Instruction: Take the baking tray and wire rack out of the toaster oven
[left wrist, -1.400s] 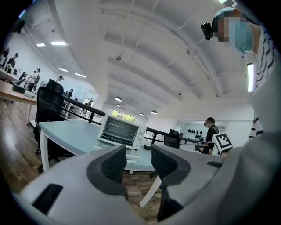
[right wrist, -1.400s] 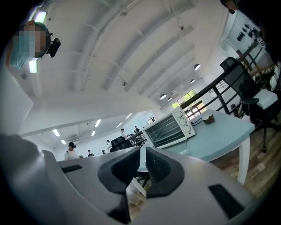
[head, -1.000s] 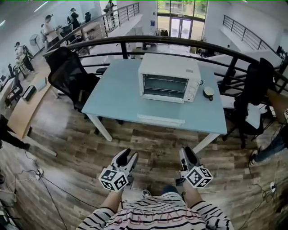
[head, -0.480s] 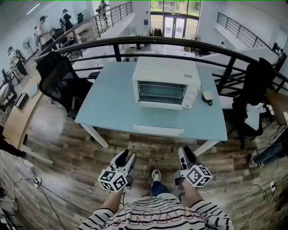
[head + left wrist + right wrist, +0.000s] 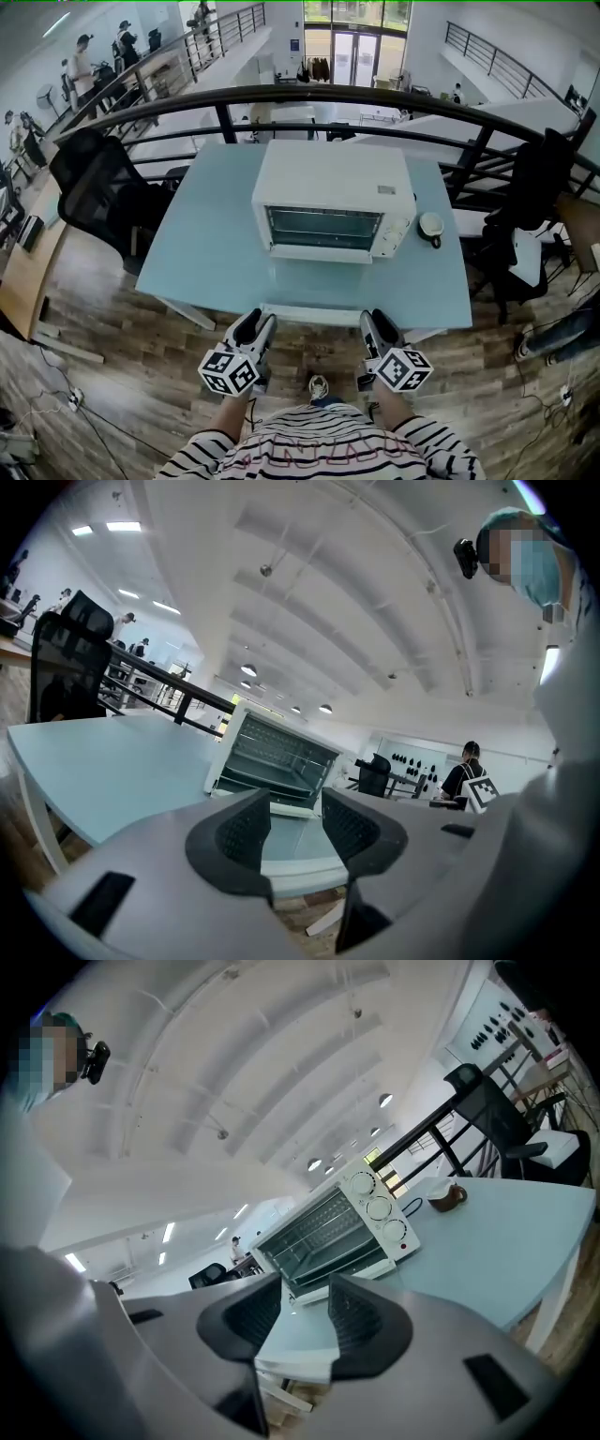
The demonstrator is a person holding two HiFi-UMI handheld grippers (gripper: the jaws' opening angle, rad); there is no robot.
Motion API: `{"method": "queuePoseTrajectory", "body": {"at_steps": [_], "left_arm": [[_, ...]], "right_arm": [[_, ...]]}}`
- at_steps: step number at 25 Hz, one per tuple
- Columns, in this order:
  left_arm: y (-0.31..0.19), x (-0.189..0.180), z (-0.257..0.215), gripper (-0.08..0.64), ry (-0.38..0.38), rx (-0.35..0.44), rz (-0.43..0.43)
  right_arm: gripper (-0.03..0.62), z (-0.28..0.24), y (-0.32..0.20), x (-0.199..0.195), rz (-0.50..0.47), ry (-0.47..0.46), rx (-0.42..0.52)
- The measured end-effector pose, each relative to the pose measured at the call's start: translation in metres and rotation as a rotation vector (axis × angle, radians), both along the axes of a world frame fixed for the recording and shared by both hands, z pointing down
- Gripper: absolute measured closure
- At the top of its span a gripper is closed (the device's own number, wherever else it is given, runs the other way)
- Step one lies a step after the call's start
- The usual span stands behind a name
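A white toaster oven stands in the middle of a light blue table, its window facing me. Wire shelves show inside it in the left gripper view and the right gripper view; I cannot make out the baking tray. My left gripper and right gripper hang side by side over the floor at the table's near edge, well short of the oven. Both are open with nothing between their pads.
A small dark cup sits right of the oven. A white strip lies along the table's near edge. Black office chairs stand left and right. A dark railing runs behind the table. People stand far left.
The table and oven have come much closer and lower in the head view. Both grippers have moved forward from over the floor up to the table's near edge, jaws unchanged.
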State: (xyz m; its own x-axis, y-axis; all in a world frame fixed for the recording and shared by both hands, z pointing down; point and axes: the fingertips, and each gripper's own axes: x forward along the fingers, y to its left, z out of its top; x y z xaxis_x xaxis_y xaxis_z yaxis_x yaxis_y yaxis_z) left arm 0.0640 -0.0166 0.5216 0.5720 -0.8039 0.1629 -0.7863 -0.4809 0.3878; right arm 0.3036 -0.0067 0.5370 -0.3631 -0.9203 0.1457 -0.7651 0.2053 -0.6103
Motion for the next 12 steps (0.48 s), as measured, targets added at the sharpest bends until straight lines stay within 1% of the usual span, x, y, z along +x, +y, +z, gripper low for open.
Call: {"method": "queuePoseTrajectory", "body": {"at_steps": [5, 12], "left_arm": [[-0.052, 0.015, 0.008, 0.41, 0.016, -0.028, 0.001], [-0.098, 0.025, 0.015, 0.41, 0.07, -0.085, 0.009]], "right_arm": [[0.436, 0.005, -0.046, 0.009, -0.017, 0.0, -0.024], [0.436, 0.015, -0.086, 0.013, -0.001, -0.004, -0.07]]}}
